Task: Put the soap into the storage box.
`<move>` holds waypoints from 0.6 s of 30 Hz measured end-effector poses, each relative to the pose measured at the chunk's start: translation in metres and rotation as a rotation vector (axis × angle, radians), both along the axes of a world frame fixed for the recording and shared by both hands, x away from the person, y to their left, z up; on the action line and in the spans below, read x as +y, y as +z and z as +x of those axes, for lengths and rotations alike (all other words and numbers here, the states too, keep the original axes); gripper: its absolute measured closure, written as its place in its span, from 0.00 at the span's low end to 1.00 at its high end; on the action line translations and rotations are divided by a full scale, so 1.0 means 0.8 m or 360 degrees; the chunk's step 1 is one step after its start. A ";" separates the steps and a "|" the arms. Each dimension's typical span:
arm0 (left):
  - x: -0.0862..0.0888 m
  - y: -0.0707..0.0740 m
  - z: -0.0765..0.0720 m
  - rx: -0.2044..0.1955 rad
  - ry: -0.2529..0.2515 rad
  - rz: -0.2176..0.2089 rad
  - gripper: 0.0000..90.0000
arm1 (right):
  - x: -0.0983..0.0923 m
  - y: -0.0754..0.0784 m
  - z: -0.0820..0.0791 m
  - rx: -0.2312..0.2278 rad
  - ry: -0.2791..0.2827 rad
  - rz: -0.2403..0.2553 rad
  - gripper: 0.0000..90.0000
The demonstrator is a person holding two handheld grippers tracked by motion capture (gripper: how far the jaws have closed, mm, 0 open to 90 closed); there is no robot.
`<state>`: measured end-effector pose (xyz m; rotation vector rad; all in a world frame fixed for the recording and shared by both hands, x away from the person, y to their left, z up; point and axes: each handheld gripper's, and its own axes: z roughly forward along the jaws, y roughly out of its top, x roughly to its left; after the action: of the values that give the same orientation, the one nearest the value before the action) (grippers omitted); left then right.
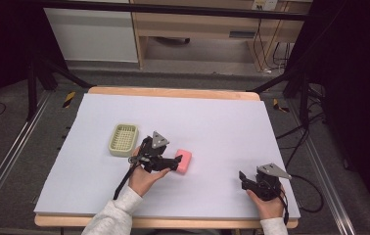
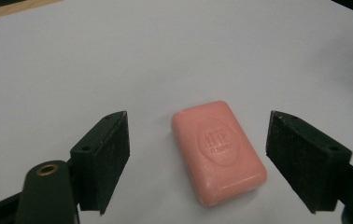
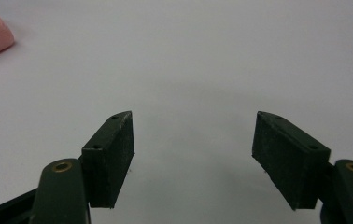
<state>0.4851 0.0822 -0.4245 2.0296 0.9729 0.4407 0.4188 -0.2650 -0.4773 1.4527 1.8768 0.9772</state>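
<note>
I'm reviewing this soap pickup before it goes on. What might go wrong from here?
The soap lies skewed between the open left tool, so the pads may catch its rounded corners and twist it or let it slip. The dish sits close behind the left hand, so a swing that way might knock it.

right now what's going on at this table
A person works at a white table with a gripper in each hand. The left gripper is lined up on a pink soap bar lying flat on the table, its jaws wide open on either side of the bar and clear of it. A green tray sits just left of that hand. The right gripper is open too, over bare table near the front right corner.
</note>
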 end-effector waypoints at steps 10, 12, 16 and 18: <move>-0.017 -0.011 0.005 0.0031 -0.0017 0.0047 0.23 | 0.000 0.000 0.000 0.0006 0.0004 0.0001 0.34; -0.019 -0.013 0.006 0.0039 -0.0018 0.0049 0.22 | 0.000 0.000 0.000 0.0006 0.0005 0.0001 0.34; -0.025 -0.018 0.008 0.0055 -0.0013 0.0048 0.22 | 0.000 0.000 0.000 0.0006 0.0008 0.0002 0.34; -0.027 -0.020 0.008 0.0057 -0.0015 0.0051 0.22 | 0.000 -0.001 0.000 0.0007 0.0008 0.0001 0.34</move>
<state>0.4918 0.0609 -0.4401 2.0761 0.9833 0.4188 0.4190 -0.2649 -0.4778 1.4522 1.8845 0.9783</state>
